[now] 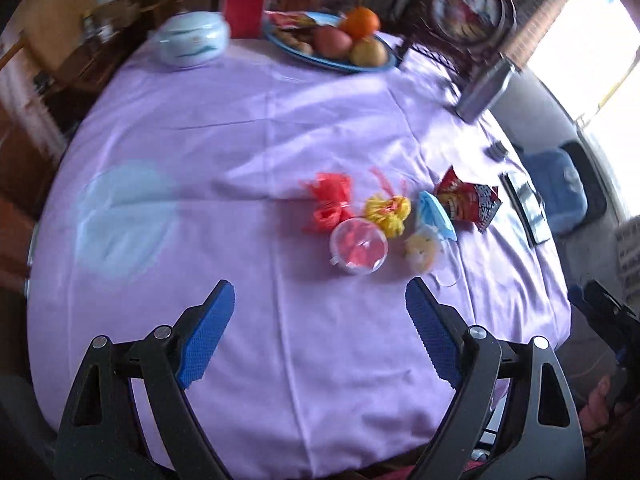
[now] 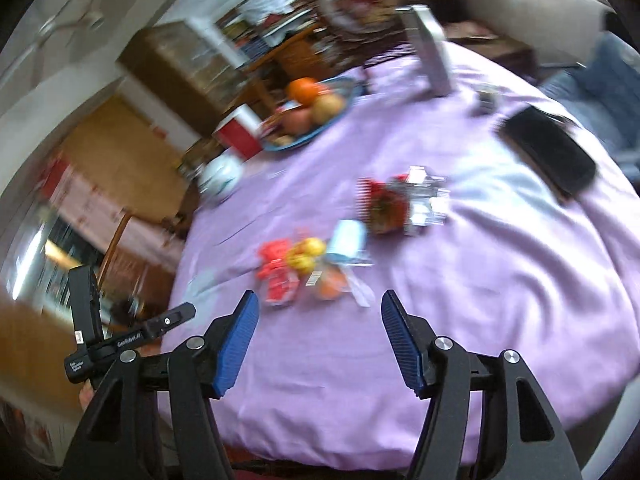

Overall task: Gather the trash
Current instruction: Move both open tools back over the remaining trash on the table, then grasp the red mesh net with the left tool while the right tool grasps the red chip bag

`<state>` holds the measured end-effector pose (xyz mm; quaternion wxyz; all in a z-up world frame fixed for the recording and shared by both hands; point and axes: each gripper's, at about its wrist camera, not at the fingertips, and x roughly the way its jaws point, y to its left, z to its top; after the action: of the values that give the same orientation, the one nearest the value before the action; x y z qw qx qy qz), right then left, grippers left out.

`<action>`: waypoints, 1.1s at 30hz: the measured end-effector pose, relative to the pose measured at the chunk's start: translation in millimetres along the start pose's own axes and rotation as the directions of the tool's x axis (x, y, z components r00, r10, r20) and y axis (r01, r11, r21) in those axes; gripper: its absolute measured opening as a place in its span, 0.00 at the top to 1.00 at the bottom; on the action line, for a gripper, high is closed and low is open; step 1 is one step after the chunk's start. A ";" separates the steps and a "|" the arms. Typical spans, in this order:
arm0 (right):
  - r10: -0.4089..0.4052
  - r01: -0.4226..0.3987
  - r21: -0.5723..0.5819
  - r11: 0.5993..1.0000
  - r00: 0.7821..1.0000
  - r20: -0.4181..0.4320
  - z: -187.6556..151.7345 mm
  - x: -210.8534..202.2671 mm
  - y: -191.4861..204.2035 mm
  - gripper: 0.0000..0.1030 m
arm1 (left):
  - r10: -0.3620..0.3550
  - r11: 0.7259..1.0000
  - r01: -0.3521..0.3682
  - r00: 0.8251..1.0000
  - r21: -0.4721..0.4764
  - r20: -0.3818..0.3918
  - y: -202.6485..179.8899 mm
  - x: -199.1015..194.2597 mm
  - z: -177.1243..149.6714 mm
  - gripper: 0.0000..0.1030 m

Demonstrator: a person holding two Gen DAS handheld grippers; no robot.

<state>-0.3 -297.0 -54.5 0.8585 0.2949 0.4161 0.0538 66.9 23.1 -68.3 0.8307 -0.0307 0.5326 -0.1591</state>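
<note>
Lilac-clothed table (image 1: 256, 152) — wrappers (image 1: 468, 204), fruit plate (image 1: 332, 60)

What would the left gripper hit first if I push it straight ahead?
Probably the clear plastic cup ahead of the open left gripper, slightly right of centre; depth is hard to judge.

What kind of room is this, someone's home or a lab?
Most likely a home dining room. A round table under a lilac tablecloth carries a blue plate of fruit and a red cup; wooden chairs and cabinets stand behind it. Crumpled wrappers and a clear plastic cup lie scattered near the front edge.
</note>
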 end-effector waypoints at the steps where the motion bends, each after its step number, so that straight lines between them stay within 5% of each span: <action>1: -0.013 0.013 0.018 1.000 1.000 0.009 -1.1 -2.4 -5.8 0.38 | -0.005 1.000 0.005 1.000 0.007 -0.009 -2.3 7.0 6.6 0.18; 17: -0.162 0.161 0.071 0.984 0.987 0.016 20.3 -17.0 -44.5 0.30 | -0.008 0.999 0.003 0.992 -0.034 -0.128 1.4 119.2 69.6 0.20; 20: -0.166 0.167 0.054 0.985 0.986 -0.012 25.3 -7.8 -44.8 0.29 | -0.021 0.999 0.014 0.988 -0.047 -0.152 2.6 134.6 71.2 0.34; 22: -0.162 0.163 0.046 0.986 0.986 -0.031 27.9 -2.0 -44.4 0.29 | -0.037 0.998 0.028 0.985 -0.055 -0.169 3.0 143.2 71.6 0.70; 33: -0.119 0.116 -0.039 0.993 0.988 -0.097 62.8 56.2 -38.5 0.29 | -0.043 0.990 0.040 0.999 -0.134 -0.015 27.1 63.5 70.6 0.73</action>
<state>77.1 -338.6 -84.0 0.8433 0.2526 0.4738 0.0246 160.6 21.6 -99.4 0.8187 -0.0960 0.5485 -0.1405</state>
